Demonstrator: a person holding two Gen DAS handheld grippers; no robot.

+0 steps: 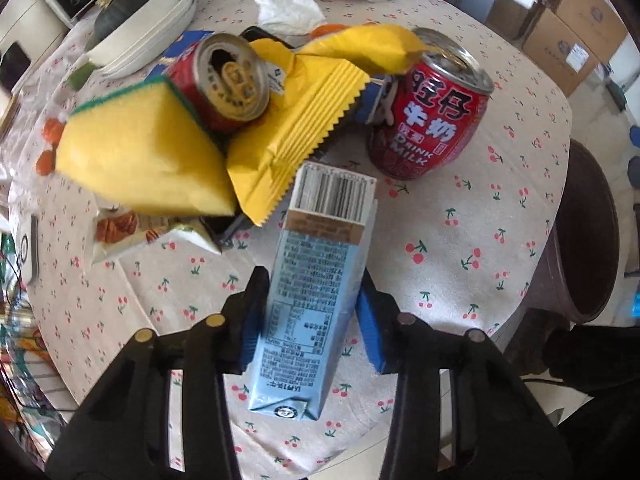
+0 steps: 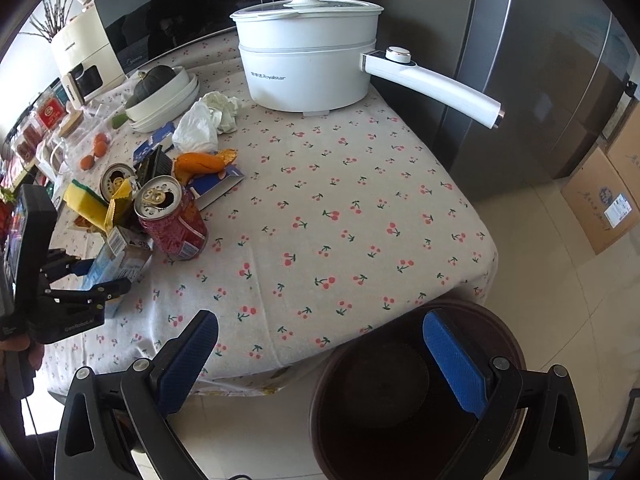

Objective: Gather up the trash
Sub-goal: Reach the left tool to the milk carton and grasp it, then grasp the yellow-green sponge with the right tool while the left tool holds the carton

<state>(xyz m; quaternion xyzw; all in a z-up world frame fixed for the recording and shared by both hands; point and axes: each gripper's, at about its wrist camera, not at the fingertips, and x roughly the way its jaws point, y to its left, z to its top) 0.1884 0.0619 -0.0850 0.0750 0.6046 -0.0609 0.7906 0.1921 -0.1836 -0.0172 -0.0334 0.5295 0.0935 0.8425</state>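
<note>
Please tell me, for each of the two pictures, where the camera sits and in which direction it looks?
Left wrist: on the left gripper, looking steeply down at the blue milk carton between its blue pads, with trash behind.
Right wrist: on the right gripper, open, looking down over the table edge and brown bin; the left gripper shows at left.
Shared: carton, upright red can, yellow sponge, white pot.
</note>
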